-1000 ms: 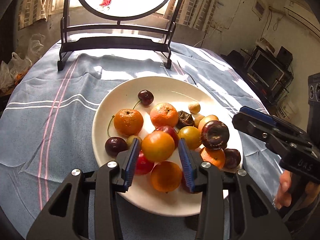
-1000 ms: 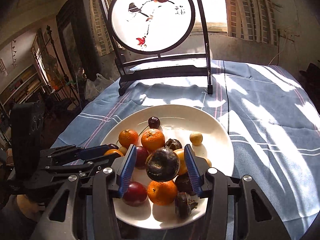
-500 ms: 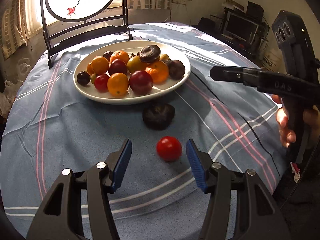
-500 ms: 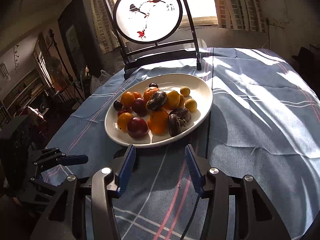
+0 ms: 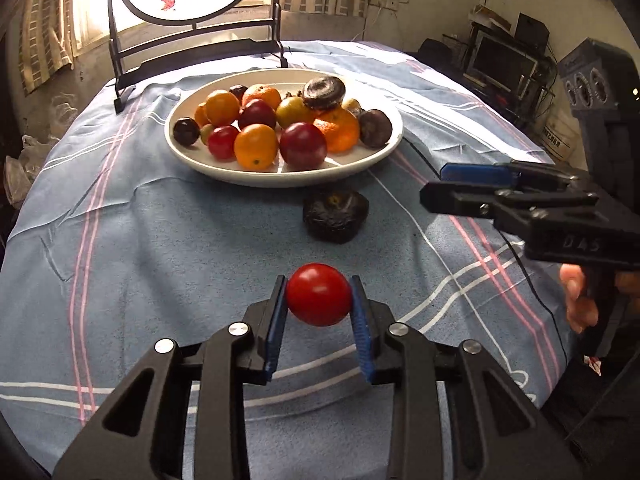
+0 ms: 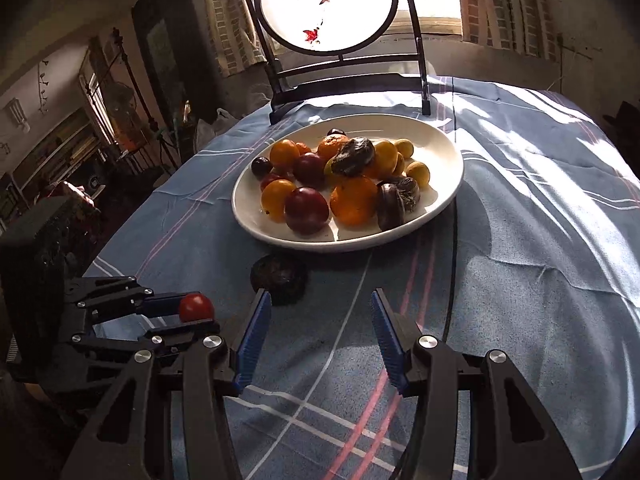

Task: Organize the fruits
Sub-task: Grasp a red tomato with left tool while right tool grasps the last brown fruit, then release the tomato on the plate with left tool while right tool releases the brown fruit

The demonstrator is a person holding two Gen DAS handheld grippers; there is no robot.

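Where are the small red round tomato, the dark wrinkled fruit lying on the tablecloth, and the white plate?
Small red round tomato [image 5: 319, 294]: left wrist view, its middle.
Dark wrinkled fruit [image 5: 335, 215]: left wrist view, its top.
White plate [image 6: 434, 140]: right wrist view, bare inner rim.

— What moved since a second ago?
— Both claws pulled back off the plate [image 5: 280, 176]. The left claw [image 5: 319, 304] dropped to the counter and is closing on the red tomato [image 5: 319, 300], pads touching it.
— And the right claw [image 6: 320, 332]?
— It is empty now; the dark wrinkled fruit [image 6: 280, 278] lies on the cloth.
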